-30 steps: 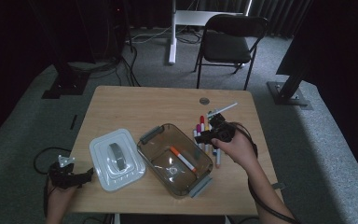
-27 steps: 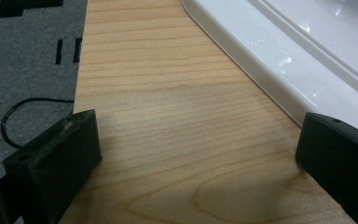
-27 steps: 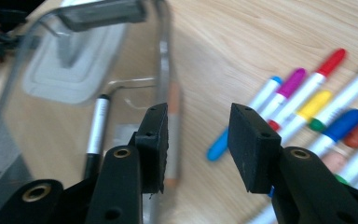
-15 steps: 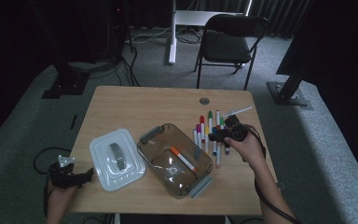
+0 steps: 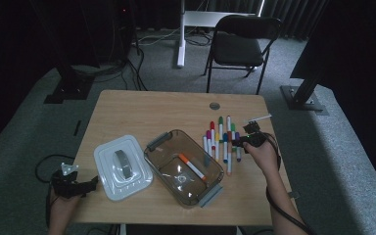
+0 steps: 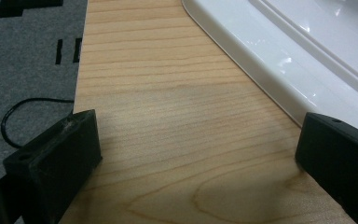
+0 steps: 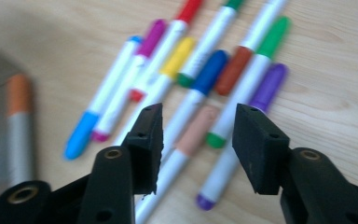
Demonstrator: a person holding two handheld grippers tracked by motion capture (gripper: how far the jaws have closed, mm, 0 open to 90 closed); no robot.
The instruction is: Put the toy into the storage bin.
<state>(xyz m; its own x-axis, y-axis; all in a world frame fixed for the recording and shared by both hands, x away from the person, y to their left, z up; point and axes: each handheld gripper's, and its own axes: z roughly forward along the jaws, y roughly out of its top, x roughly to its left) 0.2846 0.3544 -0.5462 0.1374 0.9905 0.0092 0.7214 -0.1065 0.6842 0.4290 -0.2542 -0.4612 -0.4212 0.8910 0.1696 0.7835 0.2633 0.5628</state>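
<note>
Several coloured markers (image 5: pixel 223 139) lie in a row on the wooden table (image 5: pixel 142 112), right of a clear brown container (image 5: pixel 154 151). An orange-capped marker (image 5: pixel 192 166) rests inside the container. My right gripper (image 5: pixel 243 142) hovers low over the row's right side, open. Its jaws have just been closing a little and press on nothing. In the right gripper view my gripper (image 7: pixel 198 140) straddles a peach-capped marker (image 7: pixel 192 135) and a green-capped one (image 7: pixel 249 81) lying on the wood beneath. My left gripper (image 5: pixel 90 185) stands open at the table's front left corner, beside the white lid (image 5: pixel 107 159).
The left gripper view has bare wood (image 6: pixel 168 93) between the jaws and the lid's rim (image 6: pixel 279 56) at the right. The table's left edge drops to grey carpet (image 6: pixel 28 60). A black folding chair (image 5: pixel 240 44) stands behind the table, and a round grommet (image 5: pixel 215 105) sits near its back edge.
My right hand has moved to the right and lower, from over the row's middle to its right side, uncovering more markers. The left hand has stayed put.
</note>
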